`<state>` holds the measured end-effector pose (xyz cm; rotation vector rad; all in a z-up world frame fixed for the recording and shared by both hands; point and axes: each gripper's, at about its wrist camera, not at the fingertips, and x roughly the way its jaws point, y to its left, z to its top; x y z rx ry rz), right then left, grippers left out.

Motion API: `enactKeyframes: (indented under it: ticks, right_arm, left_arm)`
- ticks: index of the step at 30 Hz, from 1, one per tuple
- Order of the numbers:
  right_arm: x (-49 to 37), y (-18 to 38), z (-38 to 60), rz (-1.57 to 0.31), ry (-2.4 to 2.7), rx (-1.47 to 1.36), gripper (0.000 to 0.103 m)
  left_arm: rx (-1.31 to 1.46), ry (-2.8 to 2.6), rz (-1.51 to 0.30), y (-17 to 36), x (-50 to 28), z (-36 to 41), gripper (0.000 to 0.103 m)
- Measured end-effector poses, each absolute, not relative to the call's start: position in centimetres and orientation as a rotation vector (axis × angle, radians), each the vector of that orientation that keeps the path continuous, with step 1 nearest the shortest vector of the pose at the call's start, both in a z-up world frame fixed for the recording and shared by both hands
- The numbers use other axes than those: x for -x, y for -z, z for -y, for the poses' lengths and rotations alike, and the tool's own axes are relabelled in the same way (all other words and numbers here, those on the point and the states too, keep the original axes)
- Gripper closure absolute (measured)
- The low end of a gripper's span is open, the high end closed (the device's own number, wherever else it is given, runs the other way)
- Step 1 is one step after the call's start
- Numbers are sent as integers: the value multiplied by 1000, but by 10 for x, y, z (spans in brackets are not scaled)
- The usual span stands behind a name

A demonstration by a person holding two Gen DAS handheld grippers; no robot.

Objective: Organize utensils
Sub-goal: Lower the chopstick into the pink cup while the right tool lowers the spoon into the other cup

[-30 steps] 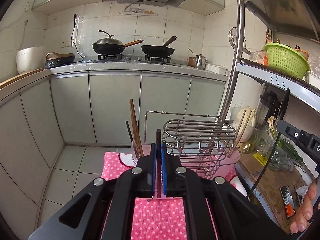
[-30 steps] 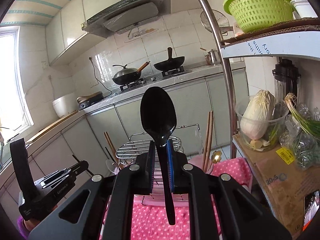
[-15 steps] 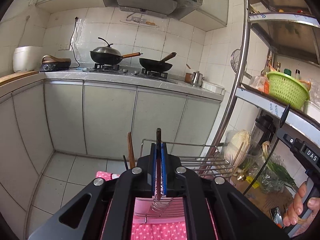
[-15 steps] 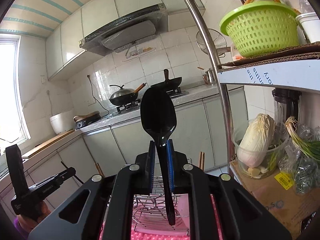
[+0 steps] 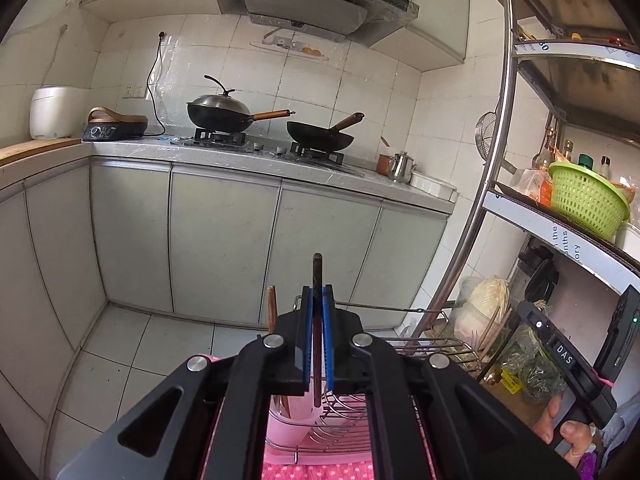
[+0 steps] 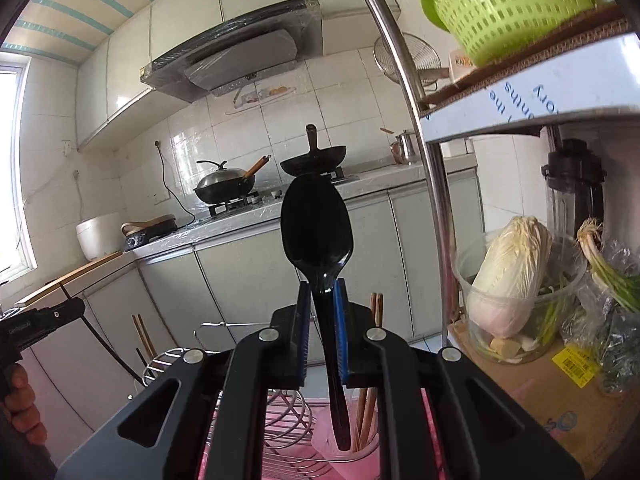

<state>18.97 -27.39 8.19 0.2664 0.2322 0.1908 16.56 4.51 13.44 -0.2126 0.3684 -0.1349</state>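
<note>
My left gripper (image 5: pixel 317 294) is shut on a dark chopstick (image 5: pixel 317 272) that stands upright between its blue pads, above a pink holder cup (image 5: pixel 294 420) with wooden chopsticks (image 5: pixel 272 308) in it. My right gripper (image 6: pixel 322 292) is shut on a black spoon (image 6: pixel 317 228), bowl up, handle hanging down over a pink cup (image 6: pixel 360 446) with wooden chopsticks (image 6: pixel 376 308). A wire dish rack (image 5: pixel 344 420) on a pink tray lies under both; it also shows in the right wrist view (image 6: pixel 280 432).
A metal shelf pole (image 5: pixel 480 200) and shelves with a green basket (image 5: pixel 586 200) stand at the right. A cabbage in a clear tub (image 6: pixel 512 280) and greens sit on a cardboard box. Kitchen counter with woks (image 5: pixel 224 114) is behind. The pink dotted cloth (image 5: pixel 320 472) lies below.
Both grippers have risen and tilted upward with their utensils; the rack and cups have dropped lower in both views. The grips are unchanged.
</note>
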Motion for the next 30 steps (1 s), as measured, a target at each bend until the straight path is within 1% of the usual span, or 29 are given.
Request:
enactKeyframes:
  ticks: [13, 25, 28, 30]
  right_arm:
    - [-199, -41, 263, -347, -216, -261, 91]
    - [-203, -24, 255, -432, -213, -241, 91]
    - [-204, -21, 253, -446, -213, -234, 91]
    - [-203, -21, 253, -444, -216, -239, 91]
  left_arm:
    - [181, 103, -452, -106, -190, -41, 99]
    - [146, 113, -627, -47, -225, -24, 99]
    - [144, 99, -643, -37, -228, -23, 99]
    - [141, 97, -649, -33, -228, -22, 97]
